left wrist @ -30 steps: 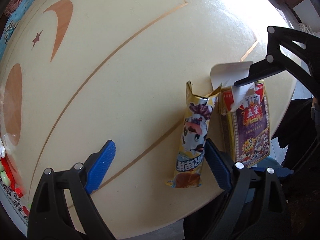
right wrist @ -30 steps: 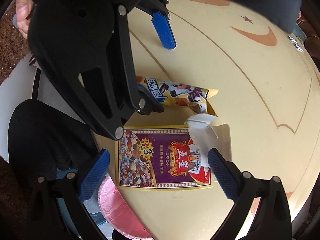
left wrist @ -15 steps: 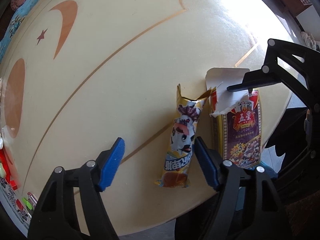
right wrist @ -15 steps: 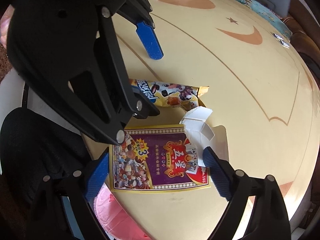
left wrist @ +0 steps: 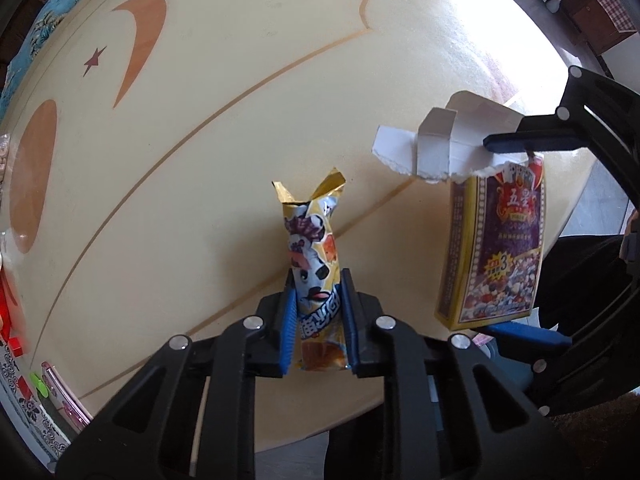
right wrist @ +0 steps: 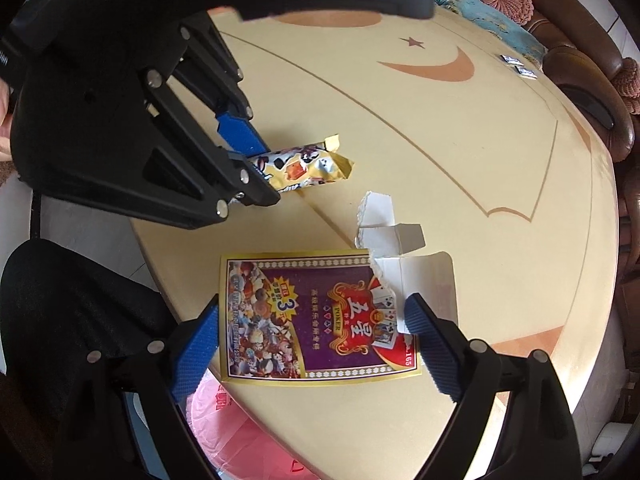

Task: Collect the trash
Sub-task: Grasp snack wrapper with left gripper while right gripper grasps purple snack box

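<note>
Gripping is the step in hand: the left claw [left wrist: 317,316] is seen closed tight on the lower end of the crumpled yellow foil snack wrapper [left wrist: 316,264] at lower centre of the left view, the torn top pointing up the frame over the round cream desk [left wrist: 224,128]. The right claw [right wrist: 312,340] is spread wide, its blue pads set at both short ends of the torn purple-and-gold playing-card box [right wrist: 316,316] at lower centre of the right view; whether the box is actually pinched cannot be told. A pink bin bag [right wrist: 240,440] is glimpsed below the desk edge, so a carry over the edge and a release there are judged to come next.
</note>
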A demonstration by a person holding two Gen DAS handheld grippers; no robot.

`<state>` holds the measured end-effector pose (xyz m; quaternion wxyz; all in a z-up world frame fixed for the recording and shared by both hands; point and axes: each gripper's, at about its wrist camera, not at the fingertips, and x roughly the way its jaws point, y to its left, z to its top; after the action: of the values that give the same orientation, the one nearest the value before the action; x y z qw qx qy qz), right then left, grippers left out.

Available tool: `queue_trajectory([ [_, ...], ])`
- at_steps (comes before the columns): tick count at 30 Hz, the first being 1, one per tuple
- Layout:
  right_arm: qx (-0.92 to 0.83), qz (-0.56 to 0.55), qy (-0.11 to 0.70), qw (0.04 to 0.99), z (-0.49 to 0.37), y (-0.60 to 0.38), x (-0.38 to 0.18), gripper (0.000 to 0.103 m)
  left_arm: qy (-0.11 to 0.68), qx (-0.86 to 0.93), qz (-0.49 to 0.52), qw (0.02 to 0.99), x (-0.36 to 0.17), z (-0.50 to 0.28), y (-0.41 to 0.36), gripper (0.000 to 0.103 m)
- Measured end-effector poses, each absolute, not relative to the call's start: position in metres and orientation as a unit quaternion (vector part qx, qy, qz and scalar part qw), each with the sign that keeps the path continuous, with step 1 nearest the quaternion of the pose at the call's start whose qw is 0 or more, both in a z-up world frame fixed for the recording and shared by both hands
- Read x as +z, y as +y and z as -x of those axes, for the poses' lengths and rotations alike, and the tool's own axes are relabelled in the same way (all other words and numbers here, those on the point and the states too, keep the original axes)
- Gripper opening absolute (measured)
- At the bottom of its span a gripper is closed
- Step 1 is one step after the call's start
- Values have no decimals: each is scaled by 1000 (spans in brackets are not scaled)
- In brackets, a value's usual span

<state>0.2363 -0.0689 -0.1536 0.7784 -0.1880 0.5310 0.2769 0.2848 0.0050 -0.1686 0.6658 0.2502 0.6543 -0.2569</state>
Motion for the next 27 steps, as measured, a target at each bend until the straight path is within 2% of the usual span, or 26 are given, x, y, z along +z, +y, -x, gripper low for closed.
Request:
queue_trajectory([
  [16,247,179,504,808,-210,-83,-109,86,629,-247,-249,693,-129,-267,14,20],
  [27,222,167,470,838,-153,-104,-54,86,591,-256,-262,719,-75,-219,5,20],
])
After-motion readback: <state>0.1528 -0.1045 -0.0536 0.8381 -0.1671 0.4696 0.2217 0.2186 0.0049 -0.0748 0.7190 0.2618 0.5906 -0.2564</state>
